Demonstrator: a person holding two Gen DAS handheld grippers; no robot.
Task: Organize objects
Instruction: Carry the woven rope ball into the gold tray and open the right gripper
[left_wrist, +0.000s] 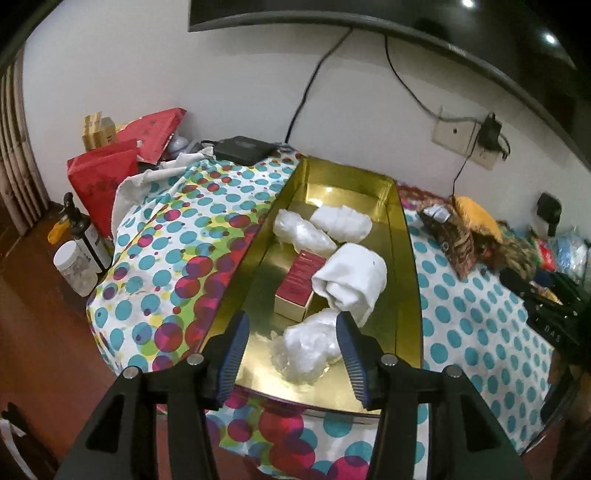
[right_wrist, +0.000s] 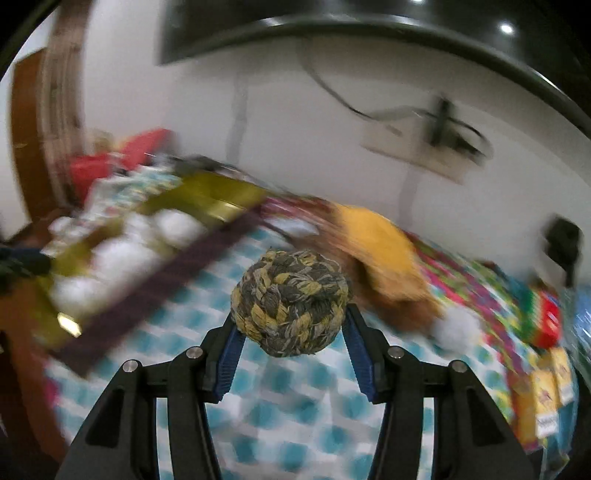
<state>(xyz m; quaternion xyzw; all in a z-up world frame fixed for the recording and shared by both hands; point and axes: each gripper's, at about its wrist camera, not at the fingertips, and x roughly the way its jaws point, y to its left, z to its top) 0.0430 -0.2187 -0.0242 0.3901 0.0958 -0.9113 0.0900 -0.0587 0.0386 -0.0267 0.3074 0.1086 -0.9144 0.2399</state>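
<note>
At your far left a white-lidded jar (left_wrist: 75, 267) and a dark pump bottle (left_wrist: 83, 230) stand on the brown floor beside the table, with red bags (left_wrist: 110, 173) piled behind them. The polka-dot cloth (left_wrist: 166, 251) covers the table, and on it sits the long gold tray (left_wrist: 255, 295).

Your left gripper (left_wrist: 291, 332) hangs over the tray's near end, its blue-padded fingers spread apart and clamping nothing. Between them lies a crumpled clear plastic bundle (left_wrist: 308, 345). Beyond it in the tray lie a red box (left_wrist: 299, 282), a rolled white cloth (left_wrist: 351, 284) just beside the box, and two more white bundles (left_wrist: 325, 227) toward the far end.

Right of the tray, an orange cloth (left_wrist: 476, 216) lies among patterned items near the wall.

Your right gripper (right_wrist: 291, 325) is closed on the braided ball (right_wrist: 291, 302), both pads pressing its sides. The ball is round, woven of thick grey and yellow-green cords, frayed in places, and sharp while all behind it is blurred. You hold it above the dotted cloth, with the tray off to its left.
</note>
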